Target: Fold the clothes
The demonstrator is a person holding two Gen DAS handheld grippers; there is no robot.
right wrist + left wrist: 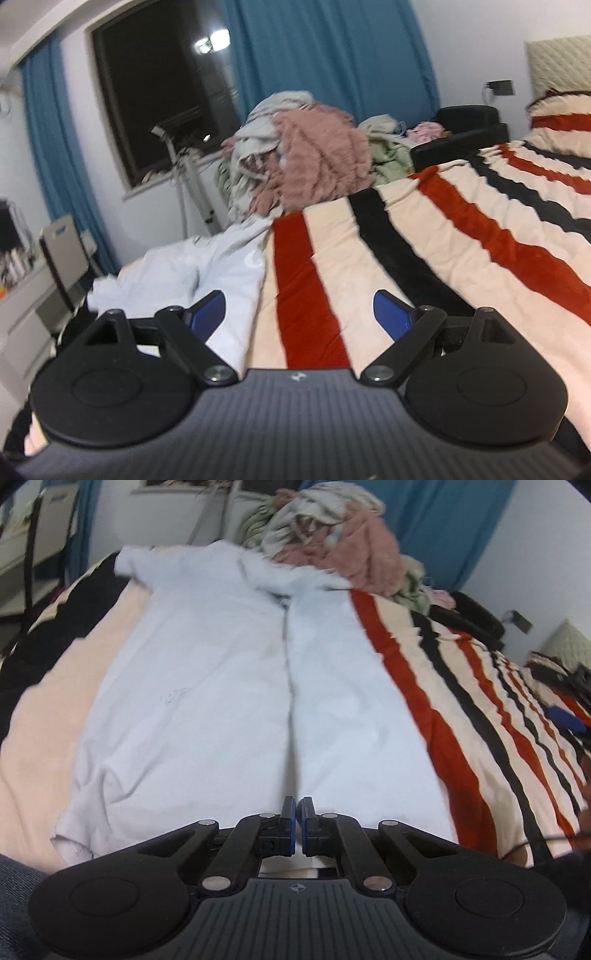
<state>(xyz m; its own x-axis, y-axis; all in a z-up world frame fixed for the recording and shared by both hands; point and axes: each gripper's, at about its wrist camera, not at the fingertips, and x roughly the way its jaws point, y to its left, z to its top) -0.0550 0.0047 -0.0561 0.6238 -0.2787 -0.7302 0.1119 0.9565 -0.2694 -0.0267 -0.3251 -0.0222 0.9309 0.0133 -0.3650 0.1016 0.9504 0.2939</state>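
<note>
While its two blue pads are pressed almost together, the left gripper [298,814] is held over the near hem of a white garment [207,686]; whether a fold of cloth is pinched between the pads cannot be told. The garment is spread flat along the striped bedspread [461,716], with a seam or fold line running from the gripper tips up the middle towards the collar end. One short sleeve [127,563] is laid out at the far left corner, and the near left corner is slightly rumpled.

The right gripper [300,308] is held with its jaws wide apart, nothing between them, above the cream, red and black stripes of the bedspread. Its left pad [208,308] is seen over the white garment's edge, which is bunched to that side in the right wrist view.

Beyond the garment, a heap of clothes [314,158] in pink, grey-white and pale green is piled at the far edge of the bed. Behind it, blue curtains [325,55] and a dark window [159,96] are seen.
</note>
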